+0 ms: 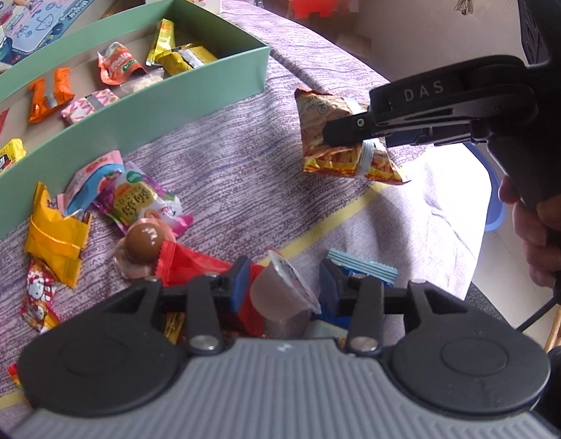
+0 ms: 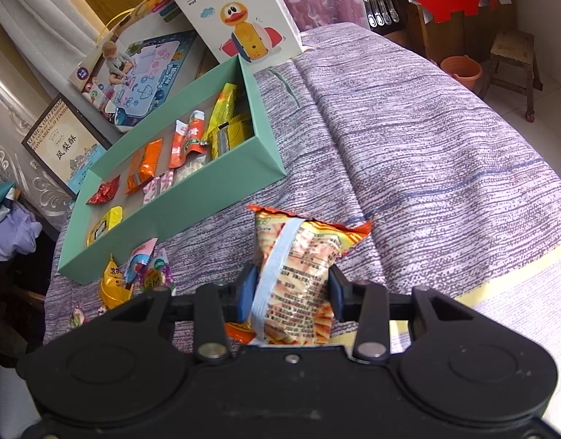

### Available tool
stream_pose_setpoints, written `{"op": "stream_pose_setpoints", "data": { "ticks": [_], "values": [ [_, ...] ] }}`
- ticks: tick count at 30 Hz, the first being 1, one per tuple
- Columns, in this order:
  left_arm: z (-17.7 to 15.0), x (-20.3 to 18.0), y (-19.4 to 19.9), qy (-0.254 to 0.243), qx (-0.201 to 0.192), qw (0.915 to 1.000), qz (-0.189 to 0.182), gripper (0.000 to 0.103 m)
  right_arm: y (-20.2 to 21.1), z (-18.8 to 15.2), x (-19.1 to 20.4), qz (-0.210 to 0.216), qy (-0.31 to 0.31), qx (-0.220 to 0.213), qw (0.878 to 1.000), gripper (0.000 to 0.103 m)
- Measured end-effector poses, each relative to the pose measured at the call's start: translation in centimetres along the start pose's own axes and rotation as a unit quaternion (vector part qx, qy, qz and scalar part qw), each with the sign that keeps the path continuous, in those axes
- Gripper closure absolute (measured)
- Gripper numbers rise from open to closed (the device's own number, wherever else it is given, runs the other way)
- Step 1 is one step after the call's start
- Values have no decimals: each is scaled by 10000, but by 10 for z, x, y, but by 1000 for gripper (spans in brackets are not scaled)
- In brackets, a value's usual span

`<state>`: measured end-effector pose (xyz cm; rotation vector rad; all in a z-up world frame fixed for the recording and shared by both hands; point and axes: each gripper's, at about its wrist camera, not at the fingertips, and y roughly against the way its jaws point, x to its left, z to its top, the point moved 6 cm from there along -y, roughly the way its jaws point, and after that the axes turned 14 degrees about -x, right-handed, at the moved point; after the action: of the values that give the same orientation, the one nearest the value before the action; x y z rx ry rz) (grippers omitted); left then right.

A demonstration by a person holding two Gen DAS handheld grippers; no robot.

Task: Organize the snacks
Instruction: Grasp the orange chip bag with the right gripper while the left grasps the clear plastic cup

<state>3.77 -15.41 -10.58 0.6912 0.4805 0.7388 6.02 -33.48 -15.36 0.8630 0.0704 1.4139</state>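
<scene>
**Purple-cloth surface: both tongs loaded**

Right tongs [image 2: 290, 294] are pinched on a chip packet [image 2: 298, 278], held above the cloth. Left tongs [image 1: 280, 285] are spread around a jelly cup [image 1: 280, 292]; contact can't be told. Green box [image 2: 222, 197] sits beyond.

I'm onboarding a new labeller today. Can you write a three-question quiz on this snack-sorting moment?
1. True or false: the right gripper holds a snack bag.
2. What sits between the left gripper's fingers? A) jelly cup B) chocolate ball C) nothing
3. What colour is the box that holds sorted snacks?

Key
1. True: it is shut on the bag, off the bedspread.
2. A: the jelly cup, though a firm grip cannot be told.
3. Green.
</scene>
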Motion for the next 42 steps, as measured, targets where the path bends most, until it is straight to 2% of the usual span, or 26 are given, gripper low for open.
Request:
{"op": "stream_pose_setpoints", "data": {
  "ticks": [3, 9, 10, 13, 18, 24, 27, 29, 34, 38, 42],
  "values": [
    [-7, -4, 0, -88, 51, 9999, -22, 61, 2, -2, -1, 30, -23, 27, 10000, 64],
    [-7, -15, 2, -241, -111, 9996, 36, 63, 2, -6, -5, 72, -100, 79, 9999, 64],
    [-7, -15, 3, -225, -149, 9996, 78, 71, 3, -6, -5, 89, -112, 72, 9999, 64],
    [-3, -8, 2, -56, -149, 9998, 101, 76, 4, -4, -5, 147, -104, 64, 9998, 64],
    [-6, -7, 1, -133, -2, 9999, 54, 75, 3, -1, -4, 195, -73, 48, 9998, 64],
    [-16, -6, 1, -64, 253, 9995, 155, 60, 2, -1, -6, 239, -101, 67, 9996, 64],
    [-17, -10, -2, -132, 327, 9991, 237, 61, 3, 1, -8, 269, -120, 45, 9996, 64],
    [-17, -14, -4, -159, 290, 9991, 253, 67, 5, 1, -10, 290, -156, 23, 9995, 64],
    [-10, -17, -5, -115, 113, 9994, 290, 74, 9, 0, -15, 318, -214, -18, 9993, 64],
    [-4, -16, -2, -172, 45, 9994, 312, 75, 12, 3, -16, 337, -216, -32, 9992, 64],
    [0, -9, 3, -22, -62, 9993, 367, 75, 15, 8, -7, 368, -112, -71, 9992, 64]
  ]
}}
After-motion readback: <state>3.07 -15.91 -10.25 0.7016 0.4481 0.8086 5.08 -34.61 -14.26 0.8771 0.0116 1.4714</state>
